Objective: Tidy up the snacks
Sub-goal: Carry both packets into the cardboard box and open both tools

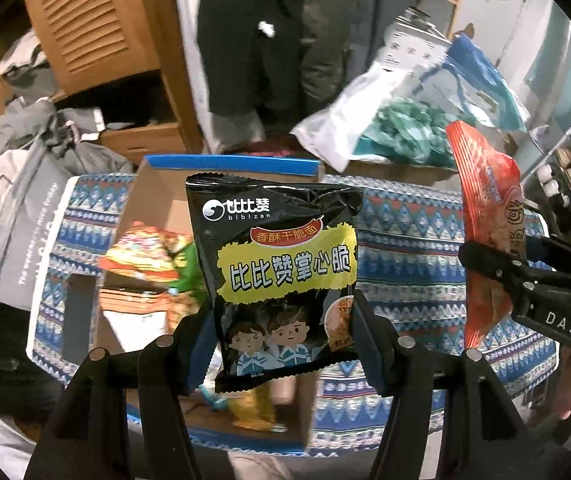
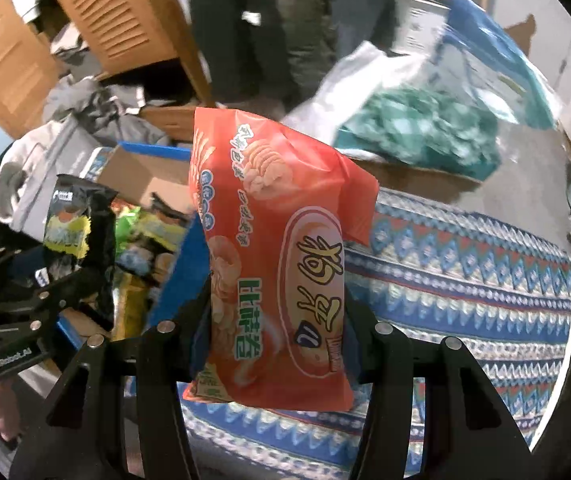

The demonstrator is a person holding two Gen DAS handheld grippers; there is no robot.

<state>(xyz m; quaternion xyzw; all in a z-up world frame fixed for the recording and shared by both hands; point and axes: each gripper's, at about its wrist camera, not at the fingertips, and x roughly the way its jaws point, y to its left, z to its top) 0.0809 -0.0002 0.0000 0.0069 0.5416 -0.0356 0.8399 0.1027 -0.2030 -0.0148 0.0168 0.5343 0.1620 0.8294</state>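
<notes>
A lived-in home bedroom: louvered wooden wardrobe (image 1: 89, 28) at upper left, heaped grey clothes (image 1: 41, 140) at left, hanging dark garments (image 1: 245, 40) at top centre, patterned blue bedspread (image 1: 413, 232) across the middle.

A bench (image 1: 413, 240) draped in a blue, red and white patterned cloth (image 2: 465, 264) is carrying an open cardboard box (image 1: 153, 196) with blue-edged flaps, sitting directly on the cloth. Colourful snack packets (image 1: 145, 256) are lying inside the box, while the cloth to its right is lying bare.
</notes>
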